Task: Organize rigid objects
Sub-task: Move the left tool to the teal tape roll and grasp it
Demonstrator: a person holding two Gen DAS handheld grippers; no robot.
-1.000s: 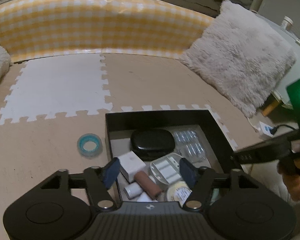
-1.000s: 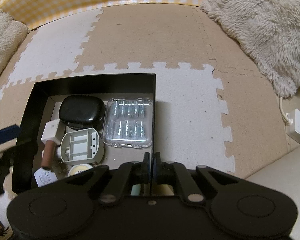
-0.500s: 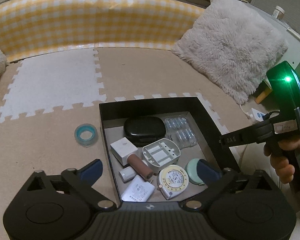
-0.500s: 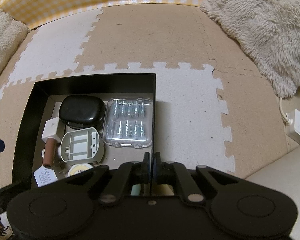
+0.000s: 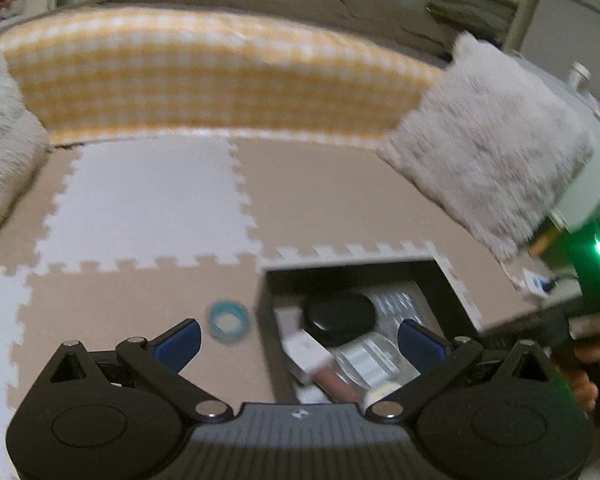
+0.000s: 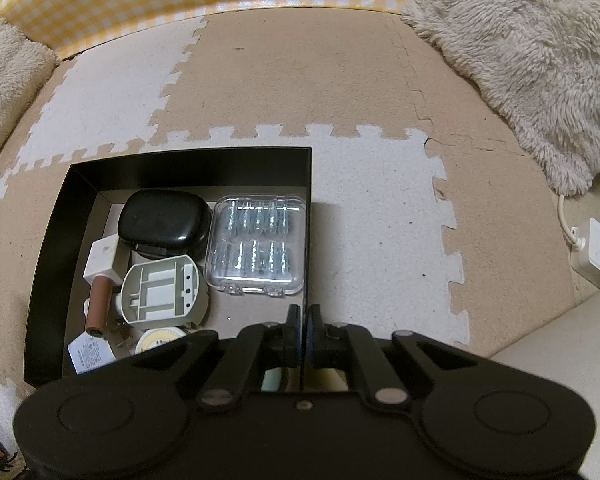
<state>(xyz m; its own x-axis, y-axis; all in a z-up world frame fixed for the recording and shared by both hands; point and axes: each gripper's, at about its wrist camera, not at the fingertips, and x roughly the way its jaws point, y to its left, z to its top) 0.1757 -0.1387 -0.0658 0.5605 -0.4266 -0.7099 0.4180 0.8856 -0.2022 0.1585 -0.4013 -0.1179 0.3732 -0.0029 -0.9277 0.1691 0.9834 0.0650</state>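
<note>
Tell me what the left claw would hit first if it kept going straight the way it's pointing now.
Probably the black box, at its near-left wall. The left claw is open and empty, with the blue tape ring just left of that line on the foam mat. The view is blurred, so depth is uncertain.

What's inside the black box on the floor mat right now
The black box holds a black oval case, a clear plastic case, a white cube, a brown cylinder, a grey compartment tray and a tape measure. The right gripper covers the near corner.
</note>
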